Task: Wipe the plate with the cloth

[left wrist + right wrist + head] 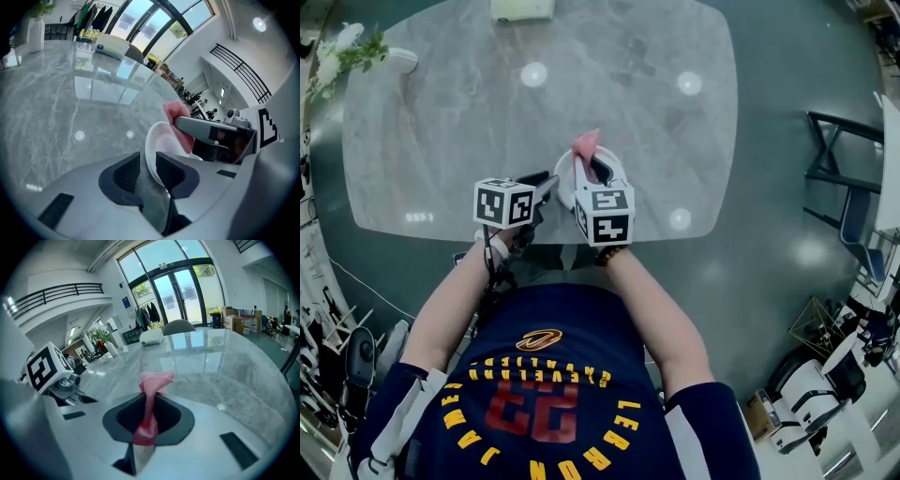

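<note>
A white plate is held up near the table's front edge, tilted on its edge in the left gripper view. My left gripper is shut on its lower rim; in the head view the gripper sits left of the plate. A pink mesh cloth is pinched in my right gripper, its bunched end sticking out past the jaws. In the left gripper view the cloth rests against the plate's face. From the head view the cloth pokes up above my right gripper. The right gripper view does not show the plate.
The grey marble table carries a white vase with greenery at the far left and a white box at the far edge. A dark metal chair frame stands on the floor to the right.
</note>
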Motion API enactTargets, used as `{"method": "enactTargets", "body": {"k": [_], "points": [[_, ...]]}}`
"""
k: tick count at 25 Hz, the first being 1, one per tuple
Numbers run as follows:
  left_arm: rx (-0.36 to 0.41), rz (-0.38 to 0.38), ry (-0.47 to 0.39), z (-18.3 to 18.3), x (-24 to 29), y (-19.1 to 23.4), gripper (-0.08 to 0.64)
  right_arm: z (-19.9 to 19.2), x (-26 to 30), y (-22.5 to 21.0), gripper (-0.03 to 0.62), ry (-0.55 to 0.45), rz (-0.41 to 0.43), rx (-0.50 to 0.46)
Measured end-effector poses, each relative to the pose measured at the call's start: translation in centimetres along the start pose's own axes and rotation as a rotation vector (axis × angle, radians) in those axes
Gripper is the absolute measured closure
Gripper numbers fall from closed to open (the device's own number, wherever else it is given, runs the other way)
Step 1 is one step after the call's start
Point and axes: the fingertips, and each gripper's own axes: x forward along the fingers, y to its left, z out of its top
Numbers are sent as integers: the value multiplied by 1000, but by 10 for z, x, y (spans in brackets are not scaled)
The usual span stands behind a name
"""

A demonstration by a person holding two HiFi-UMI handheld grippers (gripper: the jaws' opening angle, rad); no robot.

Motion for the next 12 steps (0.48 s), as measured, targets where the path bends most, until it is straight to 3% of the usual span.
{"method": "enactTargets", "body": {"k": [6, 12], "points": [[17, 35, 19, -5, 6, 3, 469, -9, 13, 13, 551, 24, 22, -26], [-79, 8, 7, -3, 6, 4, 515, -11, 19, 23, 551, 33, 49, -39]]}}
